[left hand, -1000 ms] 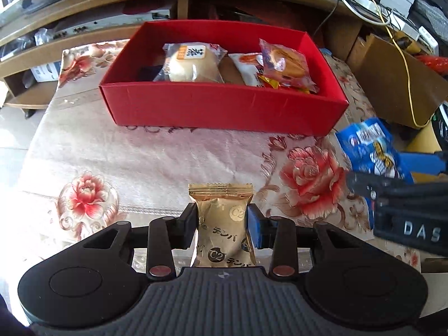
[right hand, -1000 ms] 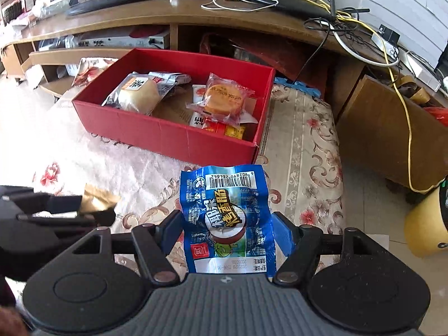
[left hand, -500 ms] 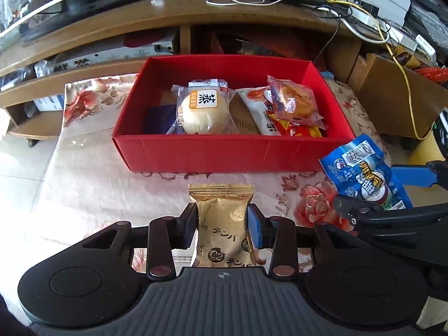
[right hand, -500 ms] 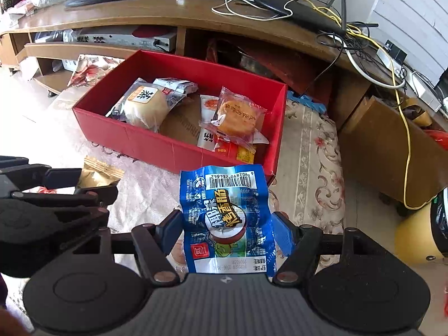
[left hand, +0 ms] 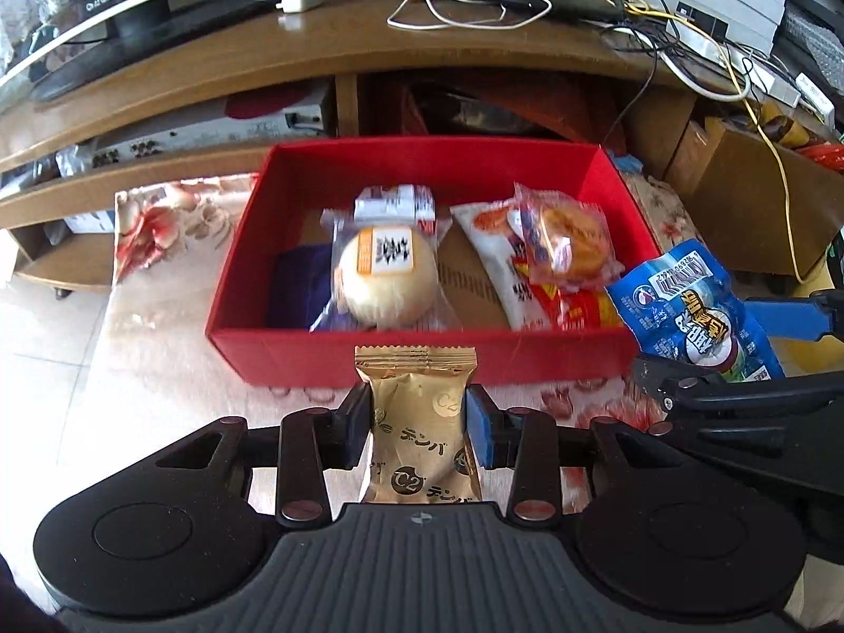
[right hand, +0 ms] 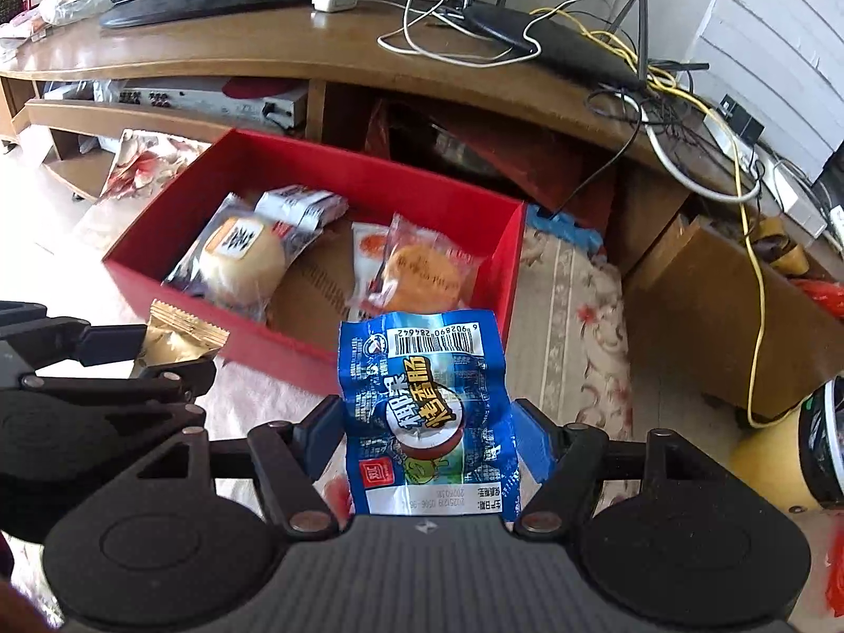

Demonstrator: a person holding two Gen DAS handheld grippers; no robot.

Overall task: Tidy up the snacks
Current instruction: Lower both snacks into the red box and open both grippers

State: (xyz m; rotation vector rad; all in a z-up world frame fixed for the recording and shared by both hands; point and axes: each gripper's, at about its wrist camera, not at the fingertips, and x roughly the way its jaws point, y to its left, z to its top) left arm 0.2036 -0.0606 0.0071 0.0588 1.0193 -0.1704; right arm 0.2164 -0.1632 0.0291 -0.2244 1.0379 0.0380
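Right tool clamps blue snack packet, barcode end up, above floral cloth near red box. Box holds wrapped bun and orange cake packet. Left tool at left grips gold packet

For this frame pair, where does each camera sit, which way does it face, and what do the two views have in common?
Left wrist: sits on the left gripper, looking down along its fingers at the gold packet it clamps, red box beyond; the right gripper enters at right.
Right wrist: sits on the right gripper, looking at its blue packet; the left gripper enters at left.
Shared: box, both packets, bun packet, TV stand.
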